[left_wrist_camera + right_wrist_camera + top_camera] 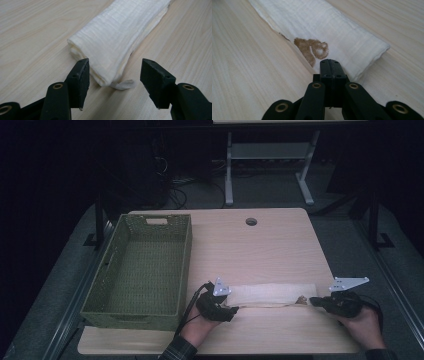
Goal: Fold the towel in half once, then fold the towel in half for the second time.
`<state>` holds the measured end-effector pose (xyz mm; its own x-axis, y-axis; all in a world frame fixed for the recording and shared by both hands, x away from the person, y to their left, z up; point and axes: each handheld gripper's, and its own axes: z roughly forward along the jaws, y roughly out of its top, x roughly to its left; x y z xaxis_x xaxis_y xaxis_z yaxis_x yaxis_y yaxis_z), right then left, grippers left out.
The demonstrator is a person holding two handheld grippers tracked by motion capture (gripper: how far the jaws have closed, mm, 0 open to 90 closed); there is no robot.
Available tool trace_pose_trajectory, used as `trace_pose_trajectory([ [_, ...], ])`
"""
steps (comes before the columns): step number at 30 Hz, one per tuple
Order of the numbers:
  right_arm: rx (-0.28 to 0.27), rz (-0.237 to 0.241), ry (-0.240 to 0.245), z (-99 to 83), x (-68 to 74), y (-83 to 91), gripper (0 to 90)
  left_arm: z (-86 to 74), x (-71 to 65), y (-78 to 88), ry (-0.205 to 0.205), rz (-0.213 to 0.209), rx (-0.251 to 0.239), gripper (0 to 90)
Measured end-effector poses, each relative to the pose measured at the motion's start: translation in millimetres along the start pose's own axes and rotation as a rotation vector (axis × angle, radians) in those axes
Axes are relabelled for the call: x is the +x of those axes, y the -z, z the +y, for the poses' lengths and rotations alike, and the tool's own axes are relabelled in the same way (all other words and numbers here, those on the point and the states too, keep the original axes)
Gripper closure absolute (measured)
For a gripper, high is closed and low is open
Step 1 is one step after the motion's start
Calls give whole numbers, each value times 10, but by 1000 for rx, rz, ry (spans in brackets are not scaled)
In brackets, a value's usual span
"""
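Observation:
A long folded white cloth (272, 295) lies across the near part of the wooden table (260, 250). In the left gripper view its thick folded end (117, 40) reaches in between the jaws of my left gripper (116, 72), which stand apart on either side without pressing it. In the high view that gripper (233, 311) is at the cloth's left end. My right gripper (313, 301) is at the right end. Its jaws (329, 62) are pressed together over the cloth's (324, 25) near corner, beside a brown stain (312, 48).
A green woven basket (185, 265), with nothing in it, stands on the table's left side, just left of my left hand. A round cable hole (251, 221) is near the far edge. Another desk's white legs (229, 175) stand on the floor beyond.

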<state>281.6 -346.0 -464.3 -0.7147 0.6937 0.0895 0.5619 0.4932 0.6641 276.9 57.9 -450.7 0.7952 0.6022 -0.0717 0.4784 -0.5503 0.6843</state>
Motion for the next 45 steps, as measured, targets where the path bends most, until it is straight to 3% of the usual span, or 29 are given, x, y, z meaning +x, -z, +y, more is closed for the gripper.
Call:
trace_pose_trajectory([
  [15,-7,-28,-1,213,-277,-175,899,3,-8,-36,-5,-15,-10,373],
  [23,3,-43,-31,390,-438,-304,899,2,-1,-28,-6,-8,-17,373],
  [33,-17,-49,-25,693,-608,-590,899,7,4,-15,-5,-6,-27,373],
  [37,-1,-59,0,841,-652,-697,899,12,-2,-18,-6,-7,-27,373],
  [45,-36,-16,-18,1129,-780,-989,898,17,5,-24,-14,-11,-23,373],
])
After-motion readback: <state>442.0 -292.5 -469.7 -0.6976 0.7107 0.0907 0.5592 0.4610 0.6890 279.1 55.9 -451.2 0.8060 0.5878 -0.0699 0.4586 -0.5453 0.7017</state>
